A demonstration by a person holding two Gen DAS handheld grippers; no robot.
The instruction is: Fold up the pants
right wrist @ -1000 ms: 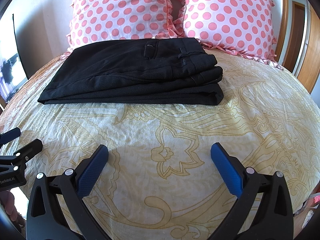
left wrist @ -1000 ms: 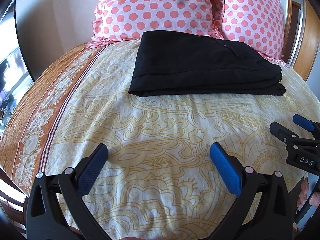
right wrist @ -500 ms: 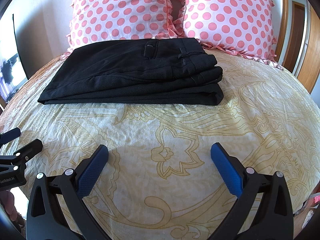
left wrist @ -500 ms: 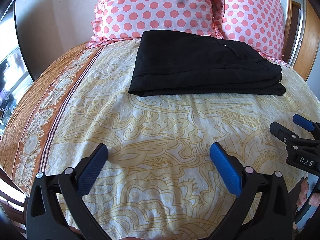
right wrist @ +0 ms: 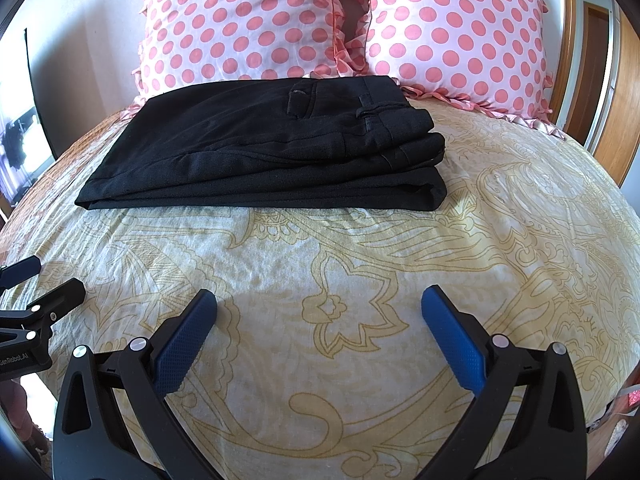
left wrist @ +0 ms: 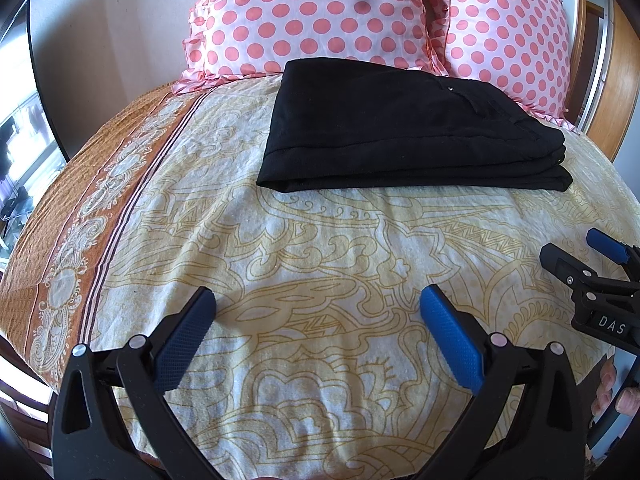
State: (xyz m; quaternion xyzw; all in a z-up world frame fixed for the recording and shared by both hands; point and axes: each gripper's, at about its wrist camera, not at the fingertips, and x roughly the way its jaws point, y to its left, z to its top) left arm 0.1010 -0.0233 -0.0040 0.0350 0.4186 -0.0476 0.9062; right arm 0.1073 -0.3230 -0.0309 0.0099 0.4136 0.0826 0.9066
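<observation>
Black pants: folded flat in stacked layers (waistband uppermost), on our bedspread. Our left gripper and right gripper gape wide, empty.

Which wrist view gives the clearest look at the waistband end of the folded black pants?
The right wrist view. There the folded black pants show the waistband, a belt loop and the stacked layers at their right end. In the left wrist view the same pants read mostly as a flat dark slab, waistband detail barely visible.
</observation>
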